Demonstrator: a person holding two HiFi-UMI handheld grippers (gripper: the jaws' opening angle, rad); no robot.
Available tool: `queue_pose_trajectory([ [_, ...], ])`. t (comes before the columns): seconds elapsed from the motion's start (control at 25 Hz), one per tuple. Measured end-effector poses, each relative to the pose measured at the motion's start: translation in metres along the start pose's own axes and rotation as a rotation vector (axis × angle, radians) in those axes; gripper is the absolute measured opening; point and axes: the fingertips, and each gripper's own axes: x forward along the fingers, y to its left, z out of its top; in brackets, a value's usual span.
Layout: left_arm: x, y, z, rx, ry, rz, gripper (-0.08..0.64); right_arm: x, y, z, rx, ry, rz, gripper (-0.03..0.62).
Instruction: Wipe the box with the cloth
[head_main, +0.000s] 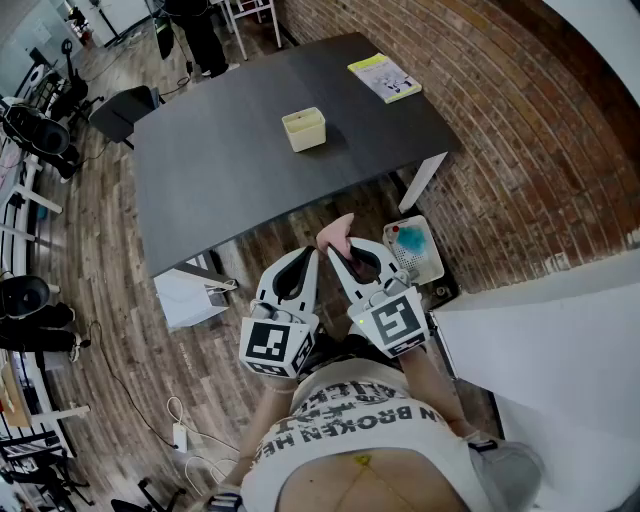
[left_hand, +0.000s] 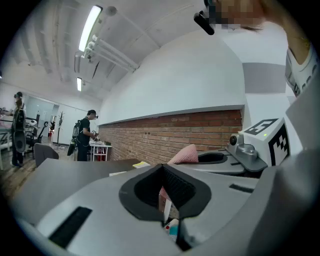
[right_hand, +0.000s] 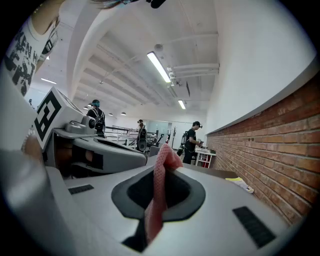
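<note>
You are holding your left hand-held gripper (head_main: 306, 260) pressed together with nothing in it, its jaws pointing roughly level toward the tabletop (head_main: 200, 170). Just beside it, your right hand-held gripper (head_main: 340, 255) is pinching the pink cloth (head_main: 336, 232), which is sticking up past the jaw tips. The box (head_main: 304, 129) is sitting out on the tabletop, well apart from both, ahead of you and a little to the left of the cloth, almost in line with the empty left hand-held gripper. Its open top is facing up and its longer side seems to be running across your reach. I am judging that the right hand-held gripper is needing to travel forward and slightly leftward to bring the cloth onto the box
</note>
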Motion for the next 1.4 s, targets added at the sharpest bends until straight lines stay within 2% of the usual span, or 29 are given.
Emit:
queue_pose_trajectory([
  [0.36,0.012,-0.008,0.0,-0.003,-0.004,-0.004,0.006,-0.001,-0.005,-0.003,0.007,-0.018,0.053,0.017],
  [0.84,0.039,-0.004,-0.013,-0.039,0.019,0.041,0.008,0.001,-0.036,-0.027,-0.01,0.012,0.091,0.017],
  [1.16,0.086,0.045,-0.016,-0.057,0.031,0.032,0.006,0.057,-0.067,-0.035,0.014,0.035,0.09,0.017],
  [1.4,0.149,0.107,0.001,-0.052,0.024,-0.042,0.006,0.128,-0.116,-0.023,-0.001,0.038,0.028,0.017],
])
